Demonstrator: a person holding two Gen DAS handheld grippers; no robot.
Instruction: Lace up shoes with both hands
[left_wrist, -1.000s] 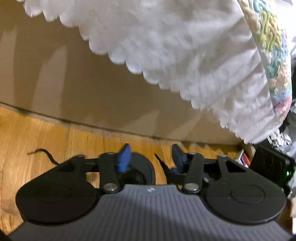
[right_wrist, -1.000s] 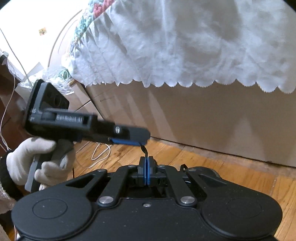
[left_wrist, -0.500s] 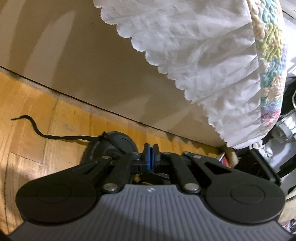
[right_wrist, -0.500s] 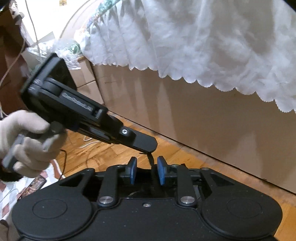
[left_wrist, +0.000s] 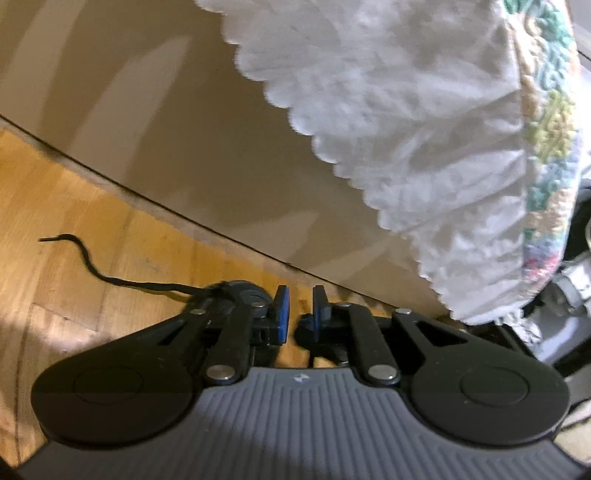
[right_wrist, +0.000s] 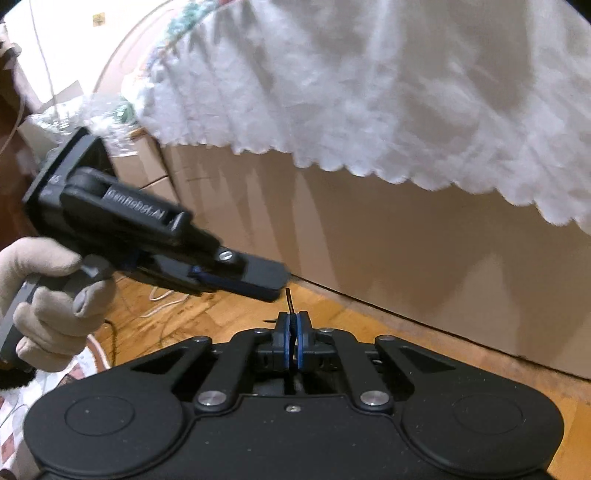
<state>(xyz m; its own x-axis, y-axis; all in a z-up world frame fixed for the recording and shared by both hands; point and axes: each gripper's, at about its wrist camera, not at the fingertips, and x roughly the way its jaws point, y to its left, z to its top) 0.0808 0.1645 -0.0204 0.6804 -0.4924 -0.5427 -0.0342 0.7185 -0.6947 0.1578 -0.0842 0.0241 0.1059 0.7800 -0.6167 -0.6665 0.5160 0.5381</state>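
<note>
A black shoelace trails across the wooden floor in the left wrist view and ends at a dark rounded shape, mostly hidden behind my left gripper's finger. My left gripper is open, a narrow gap between its blue pads. In the right wrist view my right gripper is shut on a stiff black lace end, which sticks up above the pads. The left gripper, held by a gloved hand, hovers just above and left of that lace end.
A white scalloped bed skirt hangs over a beige panel that meets the wooden floor. A crocheted blanket edge is at the right. A white cable and boxes lie at the left.
My left gripper shut half a second ago and has opened again. My right gripper opened, then closed on the lace end. The left gripper has tilted and shifted right.
</note>
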